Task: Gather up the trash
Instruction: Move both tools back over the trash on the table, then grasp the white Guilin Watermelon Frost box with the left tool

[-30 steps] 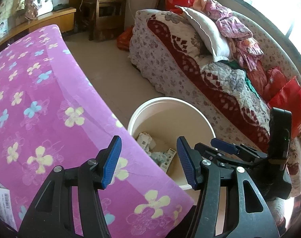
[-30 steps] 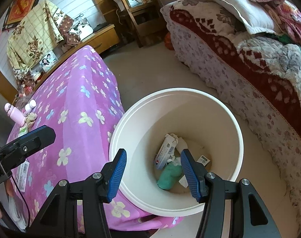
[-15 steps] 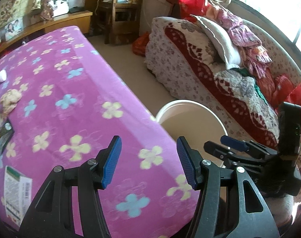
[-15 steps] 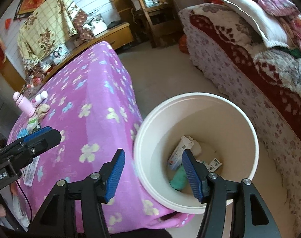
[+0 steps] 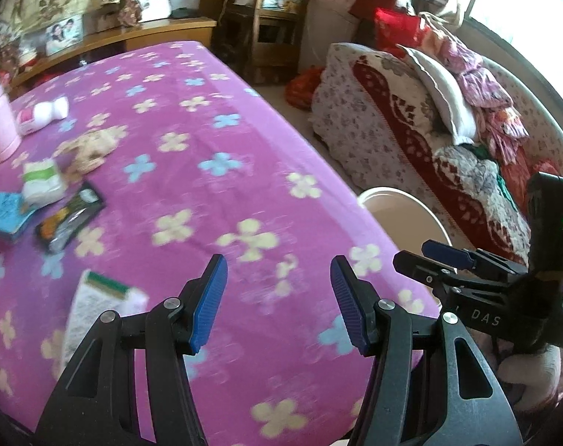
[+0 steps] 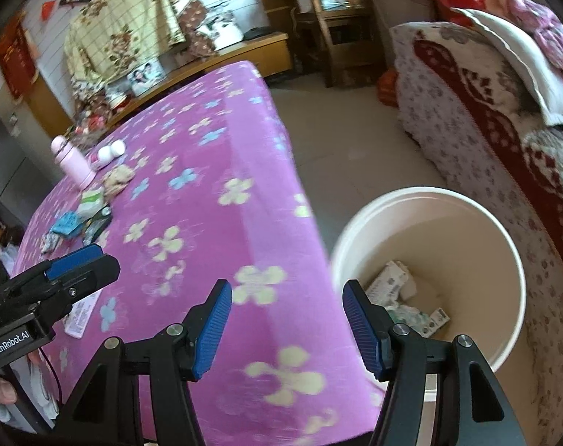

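Note:
My left gripper (image 5: 278, 264) hovers open over the purple flowered tablecloth (image 5: 214, 119), nothing between its blue pads. Ahead of it to the left lie a white package with a green stripe (image 5: 103, 297), a black wrapper (image 5: 70, 219), a blue packet (image 5: 5, 215), a white-green tissue pack (image 5: 44, 182) and crumpled tan paper (image 5: 90, 146). My right gripper (image 6: 287, 286) is open and empty above the table's near corner, beside the white bucket (image 6: 422, 195). Several boxes and wrappers (image 6: 396, 286) lie in the bucket's bottom. The right gripper (image 5: 443, 256) also shows at the left wrist view's right edge.
A pink flask (image 6: 71, 161) and a small white-pink bottle (image 5: 42, 111) stand at the table's far left. A sofa piled with quilts and pillows (image 5: 448, 111) runs along the right, bare floor (image 6: 341, 130) between it and the table. A wooden bench and shelf stand behind.
Both grippers swung left, away from the bucket and over the table. The bucket slid to the right of both views and the trash on the cloth came into sight. The right jaws widened slightly.

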